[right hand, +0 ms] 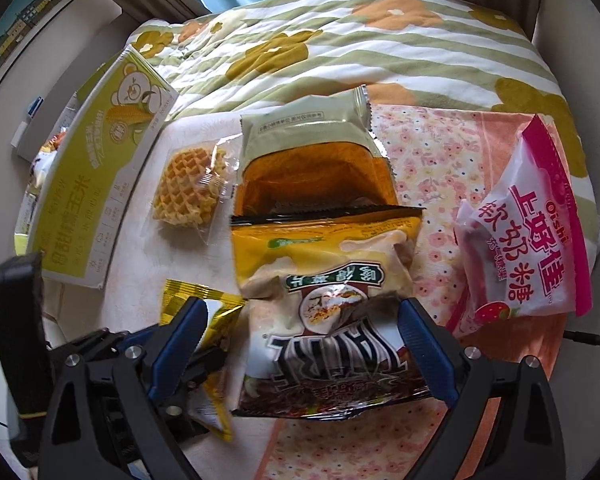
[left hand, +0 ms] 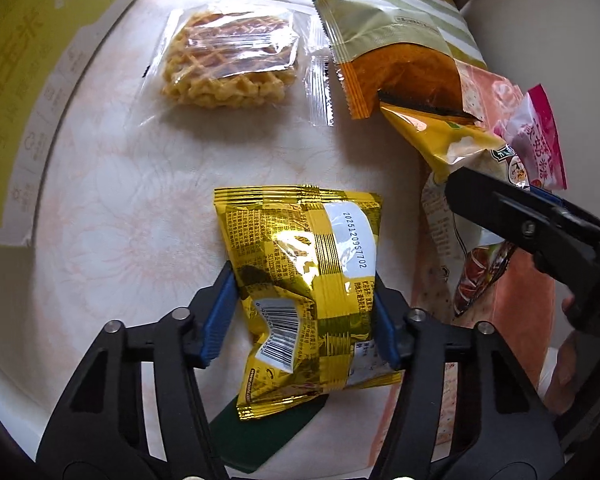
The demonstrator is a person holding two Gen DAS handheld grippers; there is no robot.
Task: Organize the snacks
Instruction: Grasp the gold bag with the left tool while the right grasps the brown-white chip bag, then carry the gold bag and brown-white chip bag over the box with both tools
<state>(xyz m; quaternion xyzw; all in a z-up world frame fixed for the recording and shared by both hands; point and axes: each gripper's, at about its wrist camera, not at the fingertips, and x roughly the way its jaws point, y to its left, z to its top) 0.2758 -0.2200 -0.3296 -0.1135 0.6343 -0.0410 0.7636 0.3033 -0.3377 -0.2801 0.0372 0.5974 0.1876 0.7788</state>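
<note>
My left gripper (left hand: 306, 312) is shut on a gold foil snack packet (left hand: 304, 276), its blue pads pressing both sides; the packet also shows in the right wrist view (right hand: 192, 304). My right gripper (right hand: 300, 344) holds a yellow chip bag (right hand: 324, 280) between its blue pads, which touch the bag's sides. That bag and the right gripper's finger (left hand: 532, 220) show at the right of the left wrist view. A wrapped waffle (left hand: 228, 64) (right hand: 188, 188), an orange-and-green packet (left hand: 388, 52) (right hand: 316, 160) and a pink candy bag (right hand: 528, 248) (left hand: 540, 140) lie beyond.
A green-and-white carton (right hand: 96, 184) (left hand: 16, 92) stands at the left. The snacks lie on a pale floral surface (left hand: 132, 200) and a pink floral cloth (right hand: 428, 168). A striped flower quilt (right hand: 360, 52) lies behind.
</note>
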